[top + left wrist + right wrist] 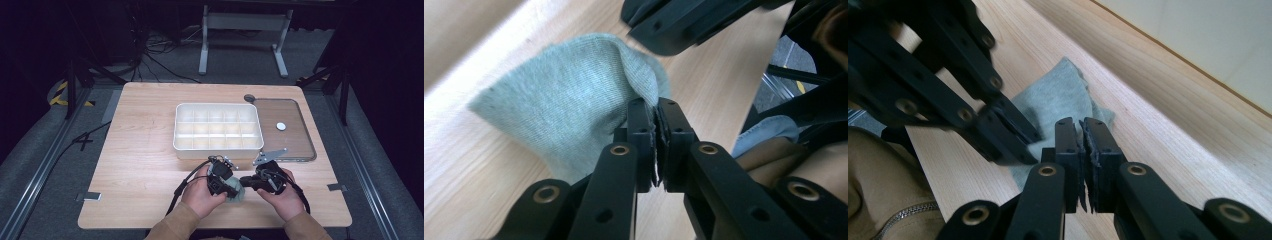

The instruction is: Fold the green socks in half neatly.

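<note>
Grey-green knitted cloth [235, 192] lies bunched at the wooden table's [140, 165] near edge, its long axis running left to right between both hands. Left gripper [656, 107] pinches one edge of it with jaws nearly closed; right gripper [1082, 125] likewise clamps the opposite edge. Farther off sits a white plastic compartment box [218, 131], then its clear lid [287, 127].

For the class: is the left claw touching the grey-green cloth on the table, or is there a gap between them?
Touching. In the left gripper view the left claw has its jaws closed on a fold of the grey-green cloth, pinching its edge.
</note>
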A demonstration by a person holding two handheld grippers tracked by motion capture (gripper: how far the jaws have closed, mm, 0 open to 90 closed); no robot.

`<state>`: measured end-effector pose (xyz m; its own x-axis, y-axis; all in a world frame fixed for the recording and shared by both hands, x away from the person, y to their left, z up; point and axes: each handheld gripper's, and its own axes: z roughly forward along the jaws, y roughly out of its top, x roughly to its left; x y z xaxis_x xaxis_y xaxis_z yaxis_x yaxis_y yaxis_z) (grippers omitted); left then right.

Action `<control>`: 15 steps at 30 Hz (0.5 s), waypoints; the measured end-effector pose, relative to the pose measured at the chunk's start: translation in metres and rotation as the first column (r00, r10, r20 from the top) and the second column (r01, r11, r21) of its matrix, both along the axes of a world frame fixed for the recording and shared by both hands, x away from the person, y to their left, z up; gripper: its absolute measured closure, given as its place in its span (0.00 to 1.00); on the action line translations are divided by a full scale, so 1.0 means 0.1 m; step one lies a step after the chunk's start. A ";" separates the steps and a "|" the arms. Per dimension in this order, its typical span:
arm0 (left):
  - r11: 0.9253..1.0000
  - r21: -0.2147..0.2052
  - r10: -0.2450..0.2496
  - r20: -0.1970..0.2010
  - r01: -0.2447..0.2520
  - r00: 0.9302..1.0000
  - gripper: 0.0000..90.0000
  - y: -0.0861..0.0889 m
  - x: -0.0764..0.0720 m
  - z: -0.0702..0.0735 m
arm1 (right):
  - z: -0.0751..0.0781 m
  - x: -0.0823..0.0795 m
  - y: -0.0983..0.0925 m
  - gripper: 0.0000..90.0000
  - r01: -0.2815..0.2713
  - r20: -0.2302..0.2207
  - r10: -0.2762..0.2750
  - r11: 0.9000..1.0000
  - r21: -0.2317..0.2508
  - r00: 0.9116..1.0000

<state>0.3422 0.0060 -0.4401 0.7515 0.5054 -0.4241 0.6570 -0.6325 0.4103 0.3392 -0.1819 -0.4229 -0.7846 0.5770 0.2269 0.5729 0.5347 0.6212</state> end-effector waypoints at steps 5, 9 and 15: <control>0.999 -0.026 -0.027 -0.009 0.026 1.000 0.66 0.01 0.00 0.01 | 0.02 -0.01 -0.03 0.95 0.010 -0.001 -0.010 1.000 0.007 1.000; 0.996 -0.078 -0.040 -0.003 0.040 0.999 0.54 0.15 -0.04 0.15 | 0.05 -0.02 0.00 0.95 0.001 0.014 -0.001 1.000 0.005 1.000; 0.997 -0.073 0.017 0.051 -0.013 0.999 0.63 0.40 -0.05 0.31 | 0.06 -0.02 0.09 0.96 -0.023 0.018 0.023 1.000 0.003 1.000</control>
